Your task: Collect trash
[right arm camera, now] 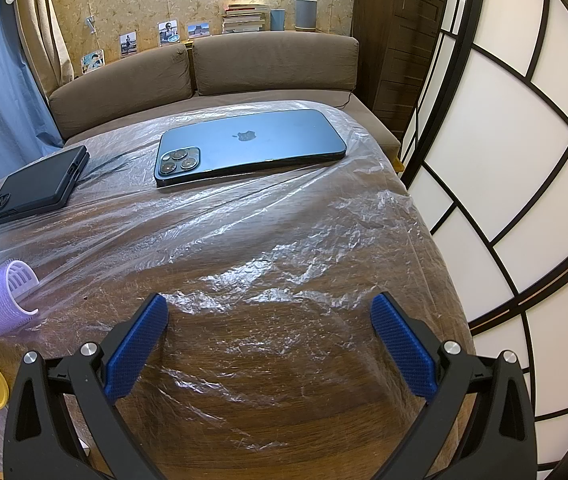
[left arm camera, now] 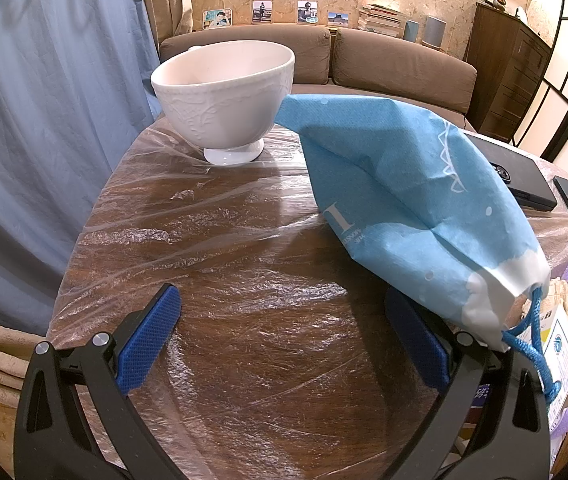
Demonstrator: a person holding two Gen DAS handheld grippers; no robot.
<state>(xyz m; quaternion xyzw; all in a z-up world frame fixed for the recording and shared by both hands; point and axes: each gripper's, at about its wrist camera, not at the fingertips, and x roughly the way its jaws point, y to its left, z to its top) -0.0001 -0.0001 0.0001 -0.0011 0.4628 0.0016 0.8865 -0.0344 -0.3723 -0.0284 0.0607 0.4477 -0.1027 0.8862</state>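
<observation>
Near the far left edge of the tabletop (left arm camera: 244,360) stands a white bowl (left arm camera: 224,96), touching a blue drawstring bag (left arm camera: 404,200). Purple hair roller (right arm camera: 2,300) lies at the left edge in the right view. Left gripper (left arm camera: 284,340) and right gripper (right arm camera: 270,344) have jaws released, holding nothing.

My left gripper (left arm camera: 284,336) hangs wide apart over the plastic-covered desk (left arm camera: 212,240), a white footed bowl (left arm camera: 224,92) near the far edge, a blue drawstring bag (left arm camera: 412,200) slumped toward the right edge beside two dark phones (left arm camera: 524,176).
</observation>
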